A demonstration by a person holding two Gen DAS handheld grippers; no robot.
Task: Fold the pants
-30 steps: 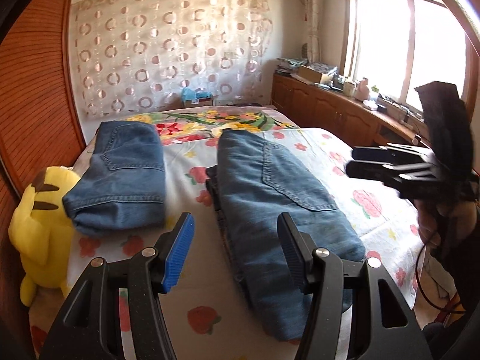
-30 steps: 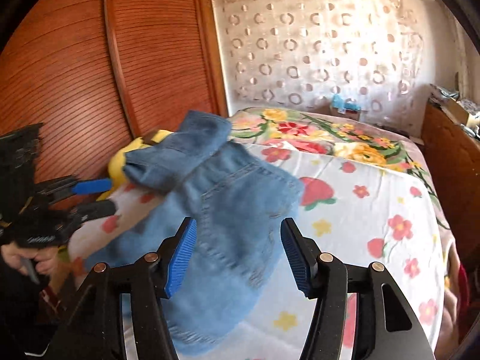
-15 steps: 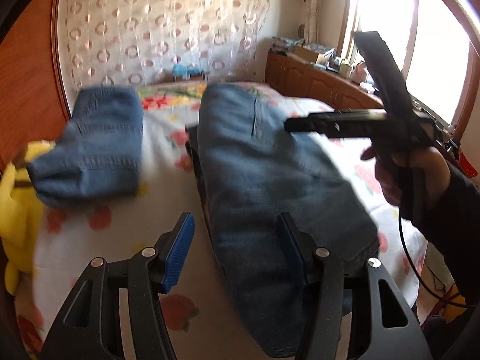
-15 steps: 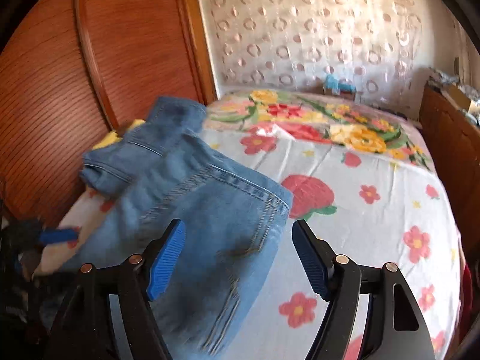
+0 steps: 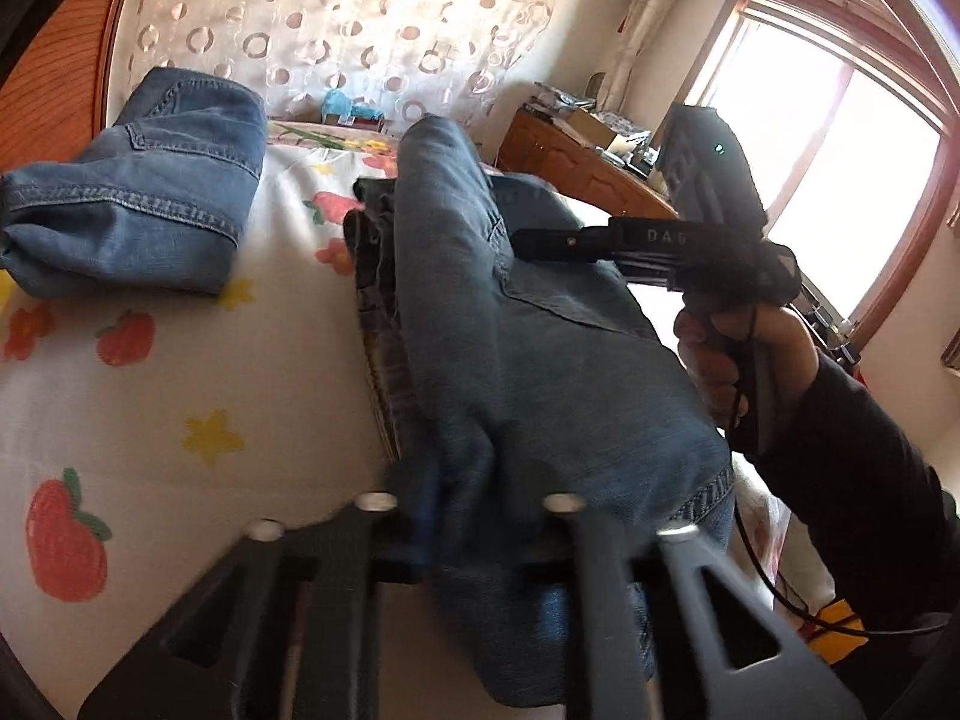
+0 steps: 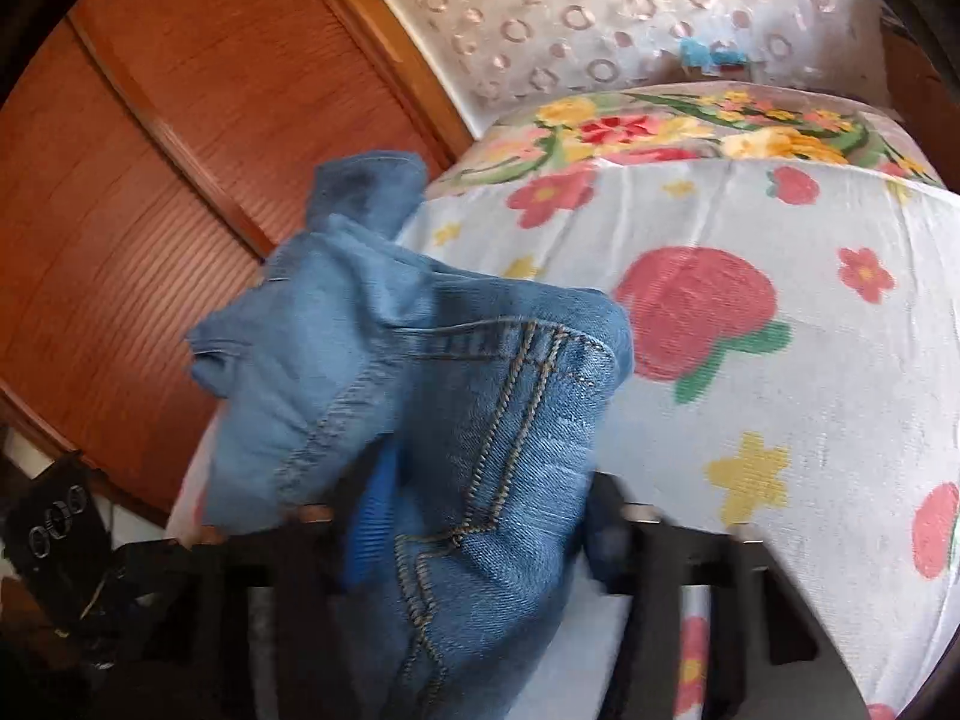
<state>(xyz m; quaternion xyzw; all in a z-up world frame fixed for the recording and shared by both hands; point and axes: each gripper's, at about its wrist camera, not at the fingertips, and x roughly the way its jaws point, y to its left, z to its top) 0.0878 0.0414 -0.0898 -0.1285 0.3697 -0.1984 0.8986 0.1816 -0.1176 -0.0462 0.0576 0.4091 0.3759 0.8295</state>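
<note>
Pants: blue denim pants (image 5: 540, 360) lie lengthwise on the bed, the near end gathered up into both grippers.
Left gripper: left gripper (image 5: 480, 516) sits at the near edge of the pants; its fingers have just been closing and now pinch a bunched ridge of denim between them.
Right gripper: right gripper (image 6: 486, 516) holds the other near corner; its fingers have just been closing too, and a thick fold with yellow seam stitching is pressed between the blue pad and the opposite finger.
Right hand: seen from the left wrist view, a hand (image 5: 738, 360) in a dark sleeve (image 5: 858, 510) grips the right tool's handle, just beside the right edge of the pants.
Bed: bed sheet (image 5: 180, 396) is white with red strawberries, yellow stars and small flowers; it carries everything.
Second jeans: a folded pair of jeans (image 5: 144, 198) lies on the sheet to the left of the pants, apart from them.
Far end: a floral pillow (image 6: 690, 126) lies at the head of the bed, in front of a curtain (image 5: 336, 36) dotted with rings.
Sides: wooden panelling (image 6: 180, 180) runs along the left of the bed; a bright window (image 5: 828, 180) stands on the right.
</note>
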